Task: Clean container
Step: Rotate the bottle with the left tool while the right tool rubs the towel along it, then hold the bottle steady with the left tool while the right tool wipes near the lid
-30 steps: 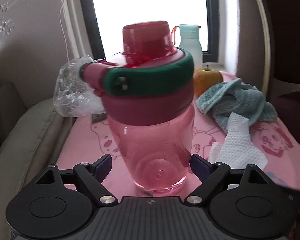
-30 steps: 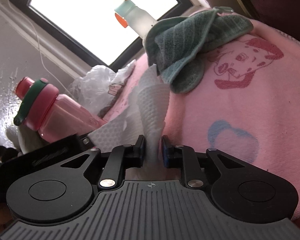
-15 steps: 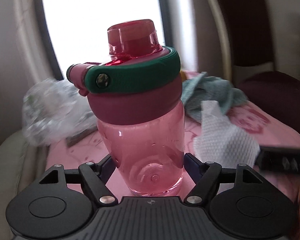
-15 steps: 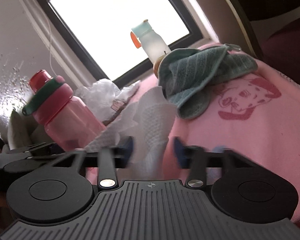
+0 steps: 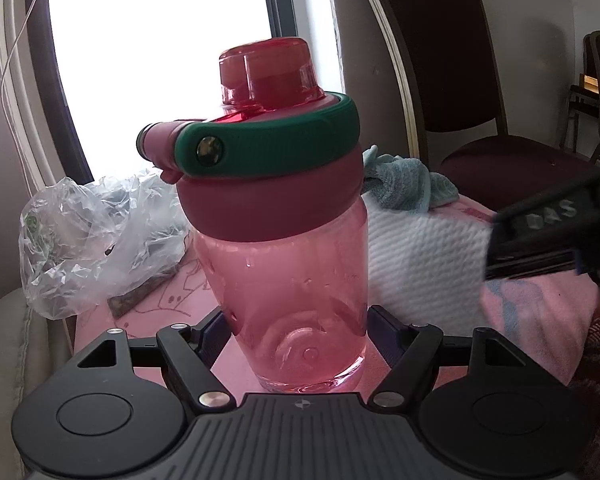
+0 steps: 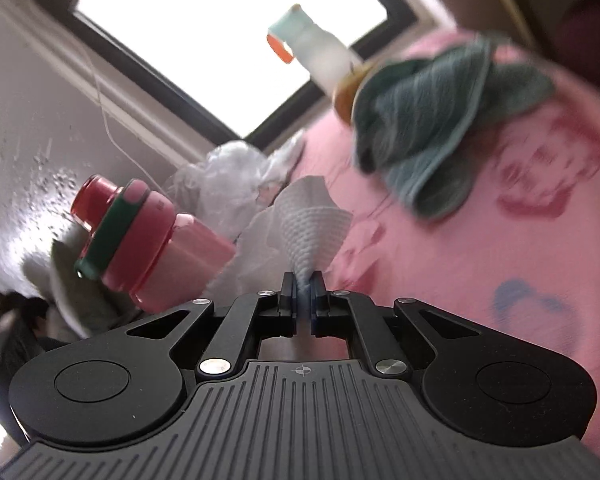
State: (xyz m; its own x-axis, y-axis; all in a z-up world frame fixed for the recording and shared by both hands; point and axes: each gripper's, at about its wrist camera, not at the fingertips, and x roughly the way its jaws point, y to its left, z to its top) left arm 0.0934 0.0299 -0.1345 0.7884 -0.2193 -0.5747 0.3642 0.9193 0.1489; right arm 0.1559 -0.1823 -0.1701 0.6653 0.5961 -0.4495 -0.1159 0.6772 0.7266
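A pink see-through bottle [image 5: 292,280] with a maroon collar, green ring and red cap stands on the pink cloth. My left gripper [image 5: 298,328] is shut on it low down, one finger against each side near the base. In the right wrist view the bottle [image 6: 160,248] shows at the left, leaning with the camera's tilt. My right gripper [image 6: 303,280] is shut on a pinched fold of a white paper towel [image 6: 312,224]. That towel [image 5: 420,256] hangs just right of the bottle in the left wrist view, with the right gripper's black body beside it.
A teal cloth [image 6: 432,120] lies crumpled on the pink printed table cover [image 6: 500,240]. A crinkled plastic bag [image 5: 92,232] sits left of the bottle. A pale bottle [image 6: 316,48] and a yellow fruit [image 6: 344,96] stand by the window. Dark chairs [image 5: 480,80] are at the right.
My left fingers closed from wide apart onto the bottle's base. My right gripper opened briefly, then shut again on the paper towel and carried it closer to the bottle.
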